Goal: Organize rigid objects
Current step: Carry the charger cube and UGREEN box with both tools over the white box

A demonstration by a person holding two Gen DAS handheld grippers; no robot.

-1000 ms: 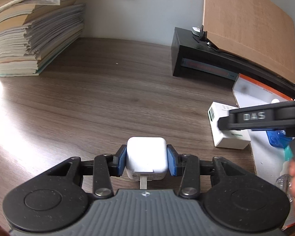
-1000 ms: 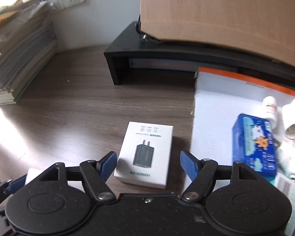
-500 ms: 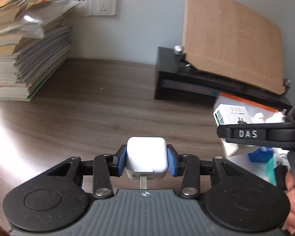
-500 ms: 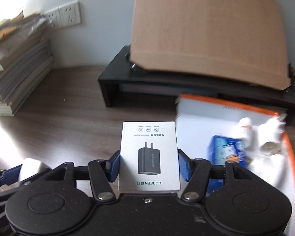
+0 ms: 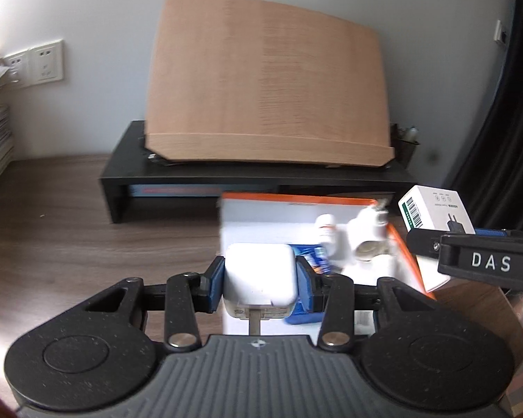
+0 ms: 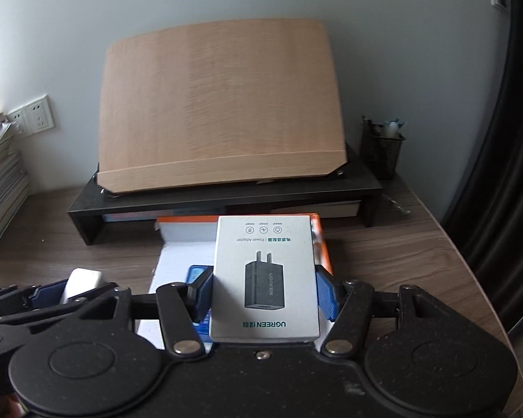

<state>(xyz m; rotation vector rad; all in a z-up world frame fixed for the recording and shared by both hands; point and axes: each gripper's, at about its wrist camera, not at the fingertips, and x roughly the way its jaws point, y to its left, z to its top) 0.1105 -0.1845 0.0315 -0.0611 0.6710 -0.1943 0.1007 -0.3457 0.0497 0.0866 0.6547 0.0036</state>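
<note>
Pill bottles (image 5: 326,233) and blue tin (image 5: 313,261) crowd orange-rimmed box (image 5: 296,202).

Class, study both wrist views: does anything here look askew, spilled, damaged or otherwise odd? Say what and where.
Nothing looks damaged or spilled. The small white bottles lie jumbled on their sides in the orange-edged box, and the wooden board overhangs the black stand at a tilt.

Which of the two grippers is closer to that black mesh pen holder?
Right. The right gripper is nearer the pen holder at the desk's far right; the left gripper sits further left.
</note>
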